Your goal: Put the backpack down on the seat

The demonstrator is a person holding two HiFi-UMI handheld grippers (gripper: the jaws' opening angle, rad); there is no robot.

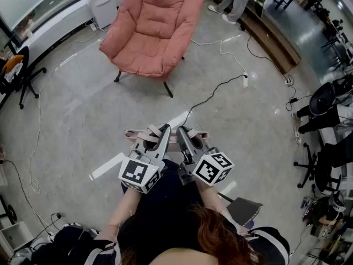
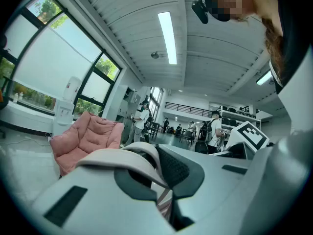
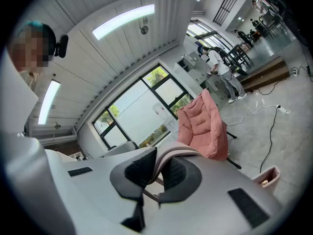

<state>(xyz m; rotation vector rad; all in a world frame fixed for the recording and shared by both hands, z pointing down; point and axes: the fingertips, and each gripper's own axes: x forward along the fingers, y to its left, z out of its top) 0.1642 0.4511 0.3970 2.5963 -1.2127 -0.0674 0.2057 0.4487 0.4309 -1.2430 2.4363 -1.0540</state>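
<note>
The pink padded seat (image 1: 154, 29) stands on the floor ahead of me, a few steps off; it also shows as a seat (image 2: 85, 138) in the left gripper view and a seat (image 3: 203, 124) in the right gripper view. My left gripper (image 1: 163, 131) and right gripper (image 1: 182, 132) are side by side at waist height. Each is shut on a pale beige strap of the backpack: strap (image 2: 124, 155) on the left, strap (image 3: 172, 153) on the right. Only pink edges of the backpack (image 1: 135, 133) show beneath the grippers; the rest hangs hidden under them.
Cables (image 1: 218, 87) and a power strip (image 1: 245, 80) lie on the floor right of the seat. White tape strips (image 1: 107, 167) mark the floor near me. Office chairs (image 1: 325, 101) stand at right, another (image 1: 19, 73) at left, a wooden bench (image 1: 270, 35) and a person's legs (image 1: 237, 1) beyond.
</note>
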